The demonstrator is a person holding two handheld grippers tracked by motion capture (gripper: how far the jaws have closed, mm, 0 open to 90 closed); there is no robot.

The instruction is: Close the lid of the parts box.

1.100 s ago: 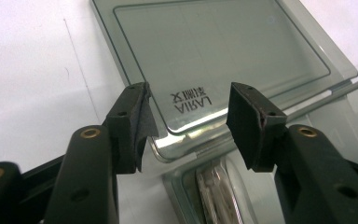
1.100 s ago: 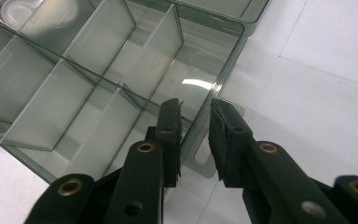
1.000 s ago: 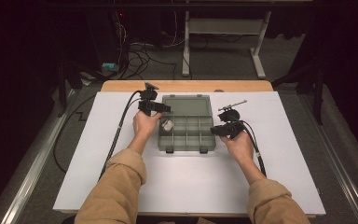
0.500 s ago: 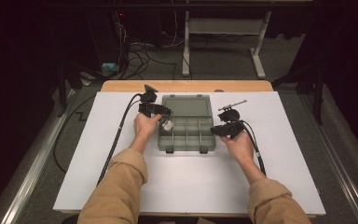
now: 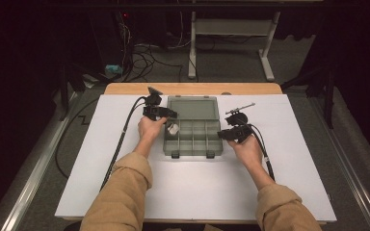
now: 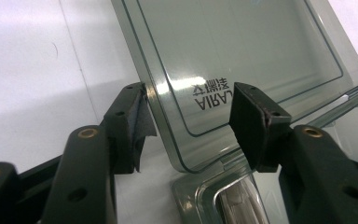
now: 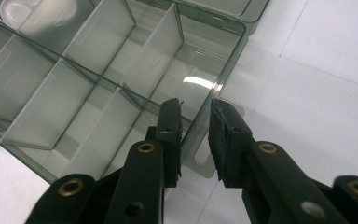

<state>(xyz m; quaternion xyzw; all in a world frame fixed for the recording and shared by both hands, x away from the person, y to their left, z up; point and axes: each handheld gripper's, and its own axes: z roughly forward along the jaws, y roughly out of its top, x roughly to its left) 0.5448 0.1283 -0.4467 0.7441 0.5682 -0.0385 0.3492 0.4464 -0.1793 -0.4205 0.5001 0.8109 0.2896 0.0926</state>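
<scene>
Starting on the left: your left claw (image 6: 189, 126) sits with its jaws standing apart, straddling the near corner of the flipped-back lid (image 6: 242, 56). Its jaws have just been closing a little, but the pads aren't pressing on anything yet, so it's got hold of nothing. In the high view your left hand (image 5: 150, 129) is at the box's left edge, with a small whitish thing (image 5: 172, 128) just beside it; I can't tell what that is.

The box itself: a smoky grey, see-through plastic organiser box with dividers (image 5: 192, 137), lying open in the middle of the white-covered bench (image 5: 101, 183), lid laid flat on the far side. I'd guess it's light, stiff and pretty slick, so thin walls might flex or skate off the pads. Take it by a rim, a wall or the latch tab, not the flat glossy panel. The compartments look empty apart from a pale cup-like thing (image 7: 16, 9) in one far cell.

Its long axis runs left to right across the bench, latches facing you, hinge away.

On the right: your right claw (image 7: 196, 135) has its jaws close together astride the box's near wall, by the tab. A gap still shows, so I wouldn't call it a firm grip. A slim metal tool (image 5: 240, 108) lies beyond it.
</scene>
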